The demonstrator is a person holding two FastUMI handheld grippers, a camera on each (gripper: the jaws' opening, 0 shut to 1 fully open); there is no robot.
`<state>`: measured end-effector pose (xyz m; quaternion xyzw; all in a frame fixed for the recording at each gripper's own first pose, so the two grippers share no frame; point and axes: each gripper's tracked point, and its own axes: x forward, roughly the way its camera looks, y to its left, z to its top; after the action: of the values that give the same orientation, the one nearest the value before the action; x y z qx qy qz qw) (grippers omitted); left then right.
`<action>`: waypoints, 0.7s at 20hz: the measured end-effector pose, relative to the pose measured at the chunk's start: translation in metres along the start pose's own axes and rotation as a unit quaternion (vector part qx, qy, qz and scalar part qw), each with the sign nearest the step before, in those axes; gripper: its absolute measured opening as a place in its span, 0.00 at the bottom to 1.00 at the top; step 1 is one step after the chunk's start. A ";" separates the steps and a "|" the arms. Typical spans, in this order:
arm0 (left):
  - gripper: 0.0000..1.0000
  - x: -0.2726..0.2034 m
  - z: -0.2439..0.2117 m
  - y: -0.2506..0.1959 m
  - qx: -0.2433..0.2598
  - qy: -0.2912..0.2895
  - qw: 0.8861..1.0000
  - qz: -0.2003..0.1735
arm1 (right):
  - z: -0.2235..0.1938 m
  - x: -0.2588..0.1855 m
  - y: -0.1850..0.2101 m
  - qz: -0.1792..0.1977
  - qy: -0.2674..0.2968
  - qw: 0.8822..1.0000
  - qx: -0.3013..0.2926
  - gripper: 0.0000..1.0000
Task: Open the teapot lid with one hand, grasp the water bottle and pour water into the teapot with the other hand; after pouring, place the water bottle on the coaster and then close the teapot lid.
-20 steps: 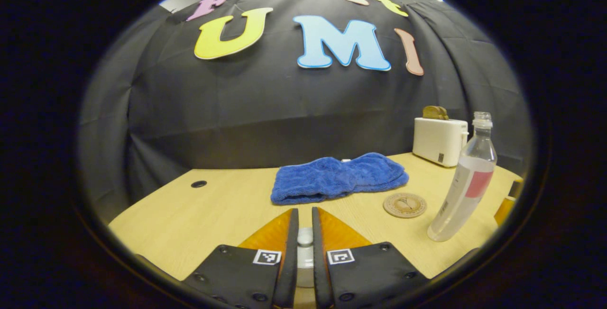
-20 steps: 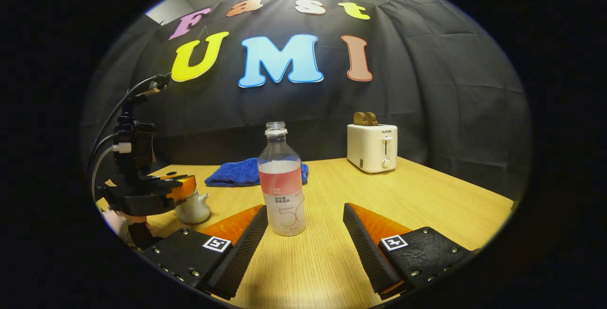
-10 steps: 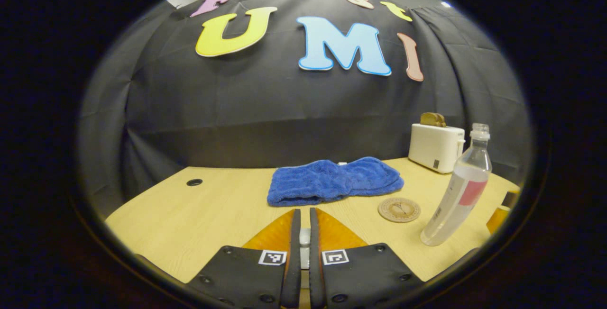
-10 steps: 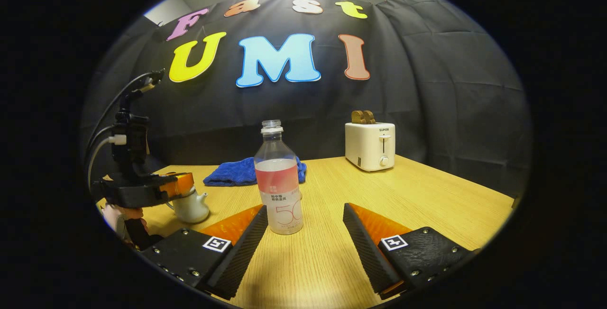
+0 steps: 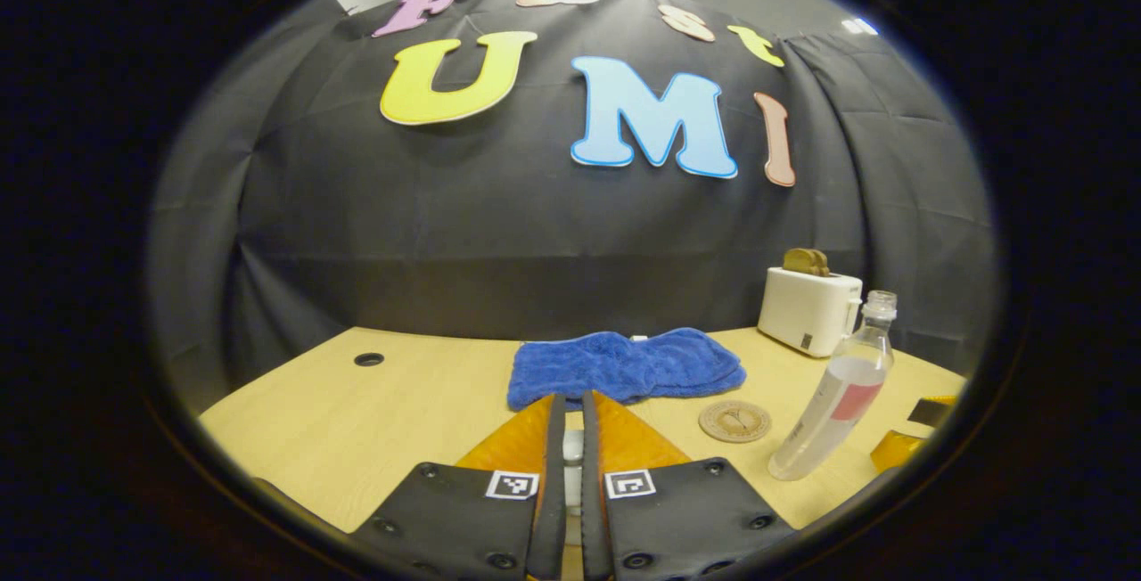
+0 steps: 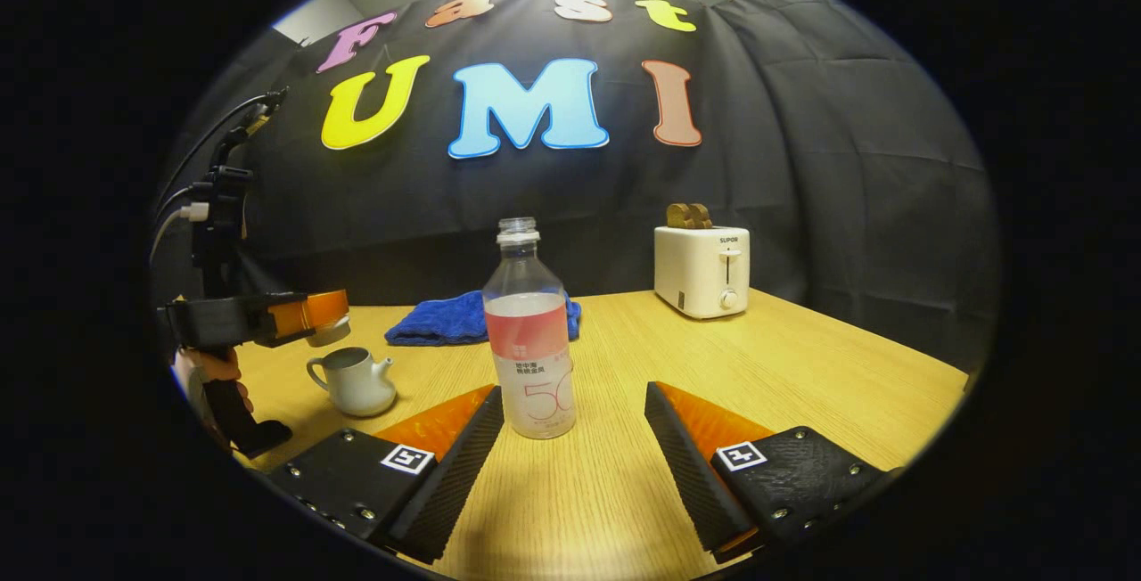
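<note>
Above the open teapot (image 6: pixel 355 380), left tongs (image 6: pixel 328 324) clamp its lid (image 6: pixel 333 329); right tongs (image 6: pixel 570 438) gape.

A folded blue terry-cloth towel (image 5: pixel 626 365) lies flat on the light wood-grain table (image 5: pixel 357 412), toward its rear edge. A white two-slot toaster (image 6: pixel 701 271) stands upright to the right of the towel and apart from it, near the back of the table, with brown slices of toast (image 6: pixel 688 216) projecting from its top; its front lever and round knob face the right gripper view. A small dark round hole (image 5: pixel 368 359) is set in the tabletop at rear left in the left gripper view.
</note>
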<state>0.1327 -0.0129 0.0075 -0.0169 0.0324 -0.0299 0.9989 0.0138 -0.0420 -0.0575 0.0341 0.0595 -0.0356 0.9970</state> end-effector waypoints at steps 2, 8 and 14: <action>0.14 -0.005 0.000 0.015 -0.002 0.006 1.000 0.009 | 0.003 0.002 0.006 0.007 -0.002 1.000 -0.011 0.99; 0.13 -0.023 0.002 0.057 -0.012 0.014 0.999 0.033 | 0.013 0.014 0.022 0.020 -0.010 0.999 -0.035 0.99; 0.14 -0.041 -0.001 0.087 -0.022 0.023 0.998 0.047 | 0.020 0.031 0.024 0.021 -0.012 0.998 -0.050 0.99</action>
<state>0.0970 0.0763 0.0063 -0.0363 0.0567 0.0174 0.9976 0.0487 -0.0212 -0.0400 -0.0147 0.0482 -0.0120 0.9987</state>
